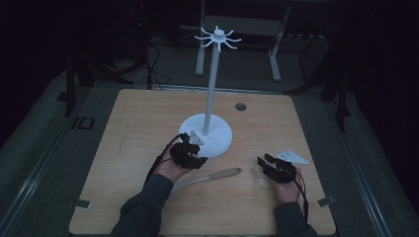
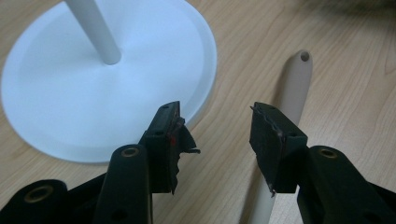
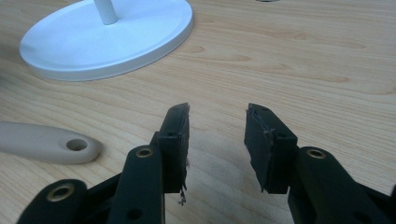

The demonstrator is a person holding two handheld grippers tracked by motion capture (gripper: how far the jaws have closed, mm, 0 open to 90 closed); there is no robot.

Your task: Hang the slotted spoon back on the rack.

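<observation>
Seen from above in dim light: a wooden table (image 1: 148,113) bearing a white stand (image 1: 206,134) with a round base, a tall post and a crown of hooks (image 1: 217,37) at its top. Lying on the tabletop between the two hands, a beige utensil handle (image 1: 210,177) with a hanging hole at its end, just in front of the base. Left gripper (image 1: 195,150) held at the near rim of the base, jaws spread and empty, one jaw over the base edge and the other over the handle (image 2: 292,88) in the left gripper view. Right gripper (image 1: 266,160) held low over bare wood to the right, jaws likewise spread, gripping nothing, the handle's holed tip (image 3: 51,142) off to its left.
</observation>
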